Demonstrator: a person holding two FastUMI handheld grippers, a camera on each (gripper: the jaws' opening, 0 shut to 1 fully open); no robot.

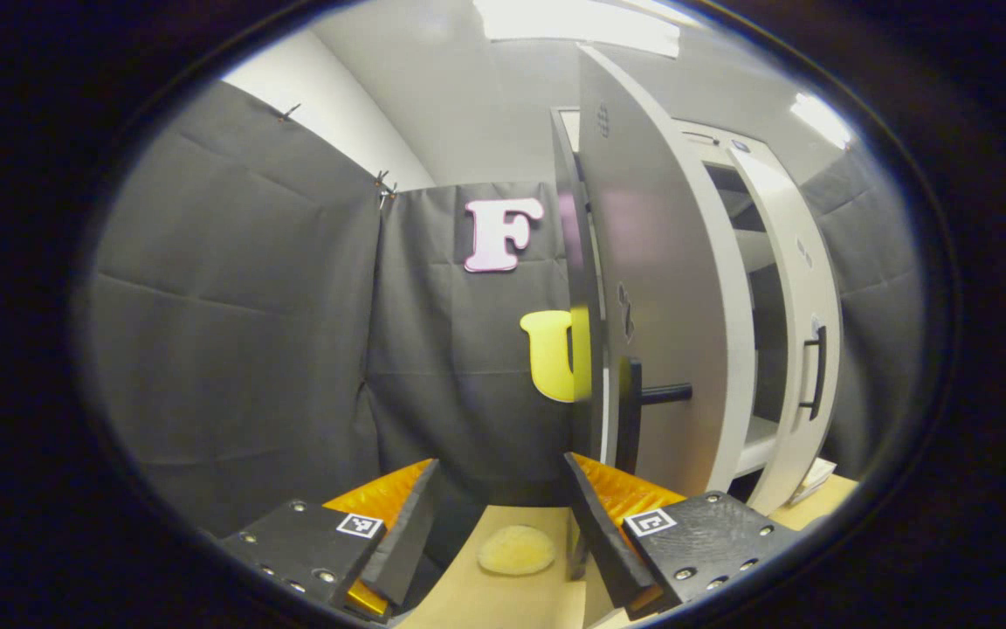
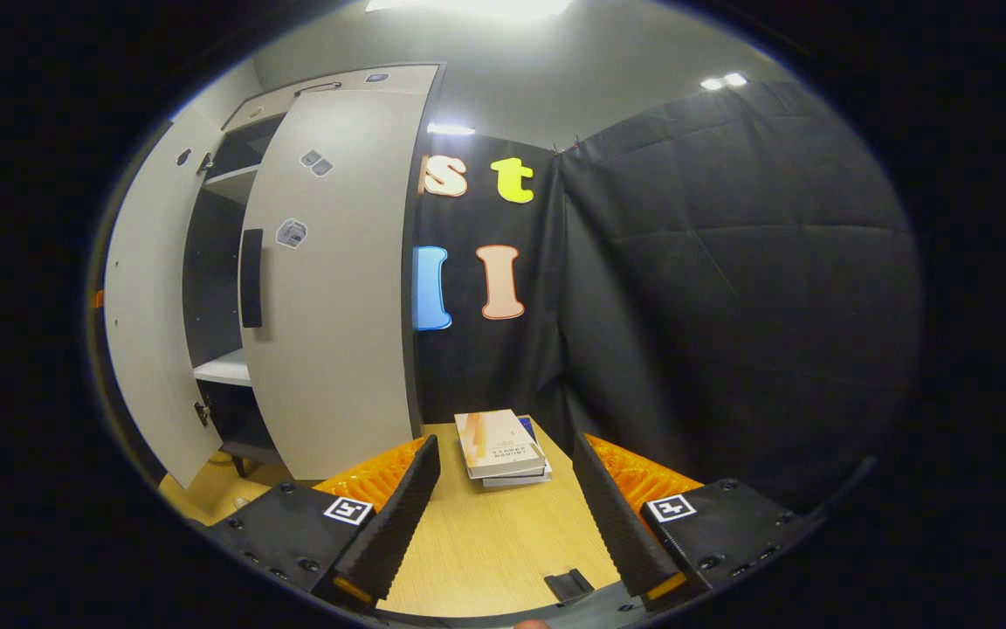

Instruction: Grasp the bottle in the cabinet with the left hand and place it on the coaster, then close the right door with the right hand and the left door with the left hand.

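My left gripper is open above the table with nothing between its fingers. Just past them, a pale round coaster lies bare on the wooden table. To the right stands the white cabinet with both doors swung out: the left door is close by with its black handle, and the right door is farther off. My right gripper is also open and holds nothing; the right door stands open at its left. The doors hide much of the shelves.
A stack of books lies on the table just ahead of the right gripper, near the black cloth wall. A small black piece sits at the table's near edge. The left door stands open beyond the shelves.
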